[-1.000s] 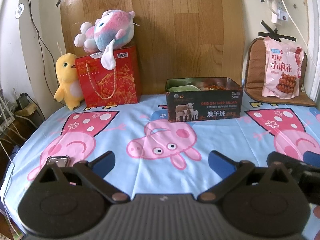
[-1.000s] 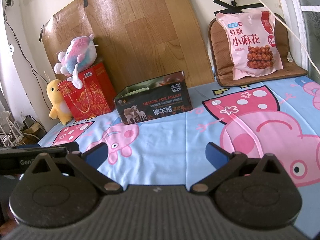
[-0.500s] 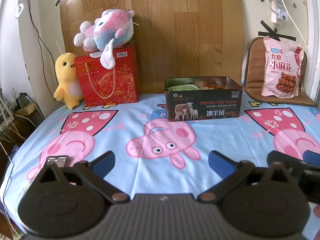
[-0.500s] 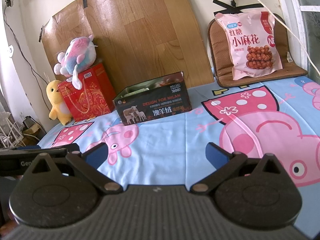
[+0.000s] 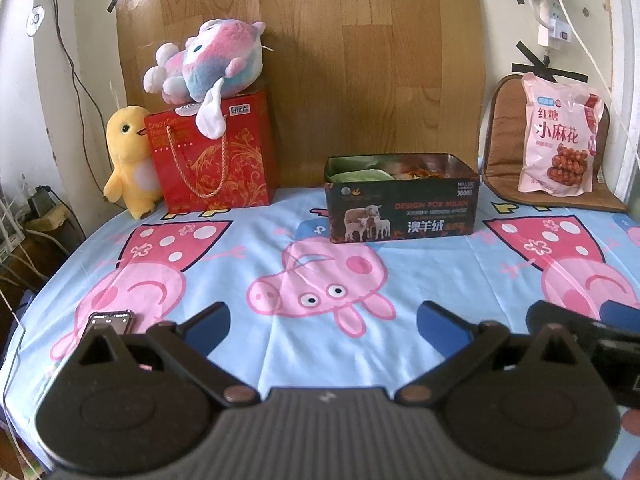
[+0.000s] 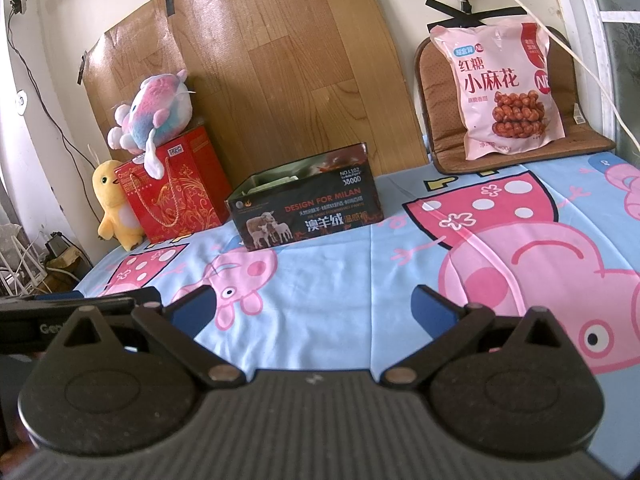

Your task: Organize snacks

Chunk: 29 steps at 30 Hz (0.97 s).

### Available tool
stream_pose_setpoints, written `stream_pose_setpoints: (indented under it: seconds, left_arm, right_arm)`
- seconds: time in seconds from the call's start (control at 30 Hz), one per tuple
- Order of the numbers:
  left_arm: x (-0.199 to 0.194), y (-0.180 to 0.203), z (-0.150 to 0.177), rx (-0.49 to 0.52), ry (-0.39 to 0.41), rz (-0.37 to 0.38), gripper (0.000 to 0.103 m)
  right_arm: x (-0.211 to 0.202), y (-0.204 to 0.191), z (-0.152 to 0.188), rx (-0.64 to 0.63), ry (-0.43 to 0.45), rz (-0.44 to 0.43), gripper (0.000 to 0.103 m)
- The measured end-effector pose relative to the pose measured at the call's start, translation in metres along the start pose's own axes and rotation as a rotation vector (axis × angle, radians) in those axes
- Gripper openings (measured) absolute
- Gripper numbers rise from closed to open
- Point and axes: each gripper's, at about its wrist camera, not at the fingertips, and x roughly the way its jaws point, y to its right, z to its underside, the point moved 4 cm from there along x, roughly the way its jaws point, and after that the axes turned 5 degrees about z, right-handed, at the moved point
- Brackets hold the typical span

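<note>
A dark open box (image 5: pixel 402 210) printed with sheep stands at the back middle of the bed, with snack packets inside; it also shows in the right wrist view (image 6: pixel 306 206). A pink snack bag (image 5: pixel 558 140) leans on a brown cushion (image 5: pixel 502 152) at the back right, seen too in the right wrist view (image 6: pixel 506 88). My left gripper (image 5: pixel 322 320) is open and empty, low over the sheet, well short of the box. My right gripper (image 6: pixel 310 306) is open and empty, beside the left one.
A red gift bag (image 5: pixel 212 156) with a pastel plush (image 5: pixel 208 60) on top and a yellow duck plush (image 5: pixel 128 156) stand at the back left. A phone (image 5: pixel 110 320) lies near the left front edge. Cables hang on the walls.
Both grippers have stayed almost still and open; the views have shifted only slightly.
</note>
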Motion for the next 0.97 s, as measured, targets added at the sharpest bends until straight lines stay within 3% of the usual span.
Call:
stream_pose_setpoints:
  seconds: [0.77,0.97]
  left_arm:
    - [0.0002,-0.0019,-0.0012,-0.007,-0.003,0.017,0.103]
    - [-0.0038,-0.0027,-0.0019,-0.012,0.030,0.046,0.103]
  right_arm:
    - [-0.0022,0.0014,-0.0012,0.006,0.008,0.000,0.103]
    - [-0.0035,0.0012,-0.0005,0.004,0.011,0.003,0.103]
